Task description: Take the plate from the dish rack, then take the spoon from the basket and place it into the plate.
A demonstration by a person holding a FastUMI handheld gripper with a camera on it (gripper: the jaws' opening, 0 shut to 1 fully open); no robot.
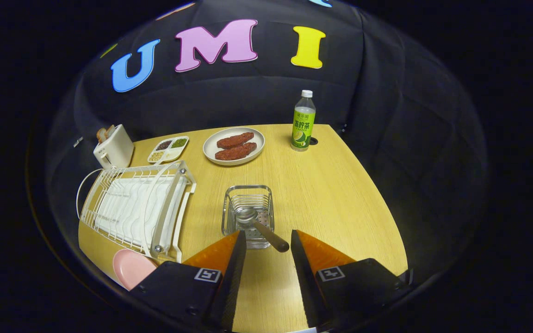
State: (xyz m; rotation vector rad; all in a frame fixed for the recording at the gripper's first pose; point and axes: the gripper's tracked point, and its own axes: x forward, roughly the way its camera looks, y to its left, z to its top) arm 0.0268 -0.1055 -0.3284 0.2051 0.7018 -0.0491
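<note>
Two orange fingers (220,253) of the gripper (267,245) stand wide apart, holding nothing, low centre of frame. The spoon (259,225) leans in the wire basket (248,213) just ahead, handle tipped toward the jaws, likely for an easy grab. Pink plate (130,267) lies on the worktop (340,203) lower left, beside the dish rack (134,207), apparently already out

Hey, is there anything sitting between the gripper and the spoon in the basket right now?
Nothing visible does. The gripper is open, and the spoon leans out of the wire basket with its handle end reaching into the gap between the fingertips. Only bare table lies around it.
</note>
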